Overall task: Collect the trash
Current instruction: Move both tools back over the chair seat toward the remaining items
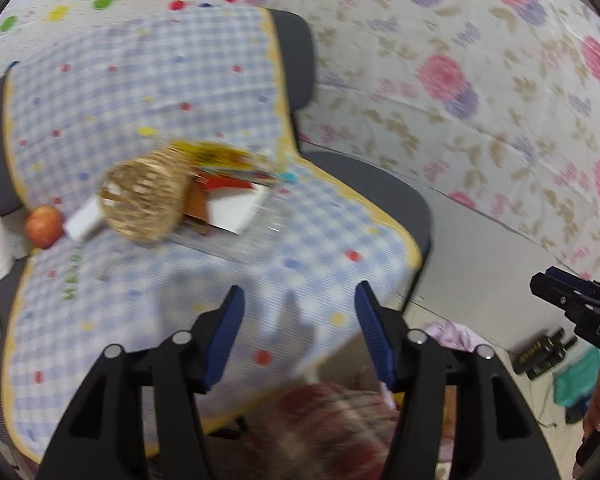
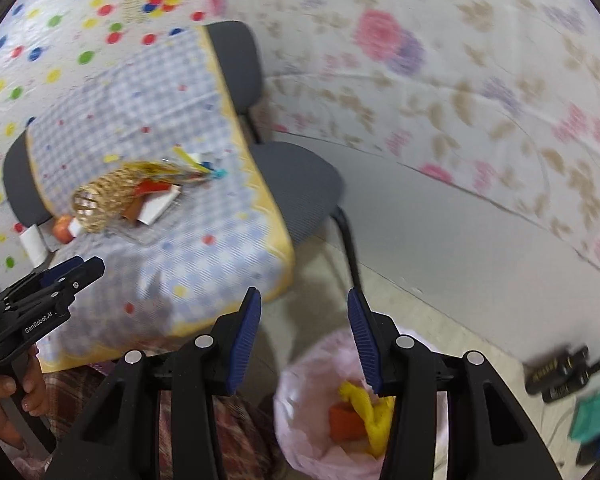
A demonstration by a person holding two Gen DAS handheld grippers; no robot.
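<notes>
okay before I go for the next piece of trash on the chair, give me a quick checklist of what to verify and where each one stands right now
1. Left gripper empty, jaws apart: ok.
2. Right gripper empty, jaws apart: ok.
3. Trash bag open and reachable: ok; it sits on the floor under the right gripper, with yellow and orange scraps already inside.
4. Trash left to pick: ok; a pile of wrappers and paper lies on the checked cover beside the woven ball.
5. Non-trash kept apart: not ok; the apple and the ball sit right against the pile.
6. Which piece is loose on top: cannot tell, both views are blurred.
</notes>
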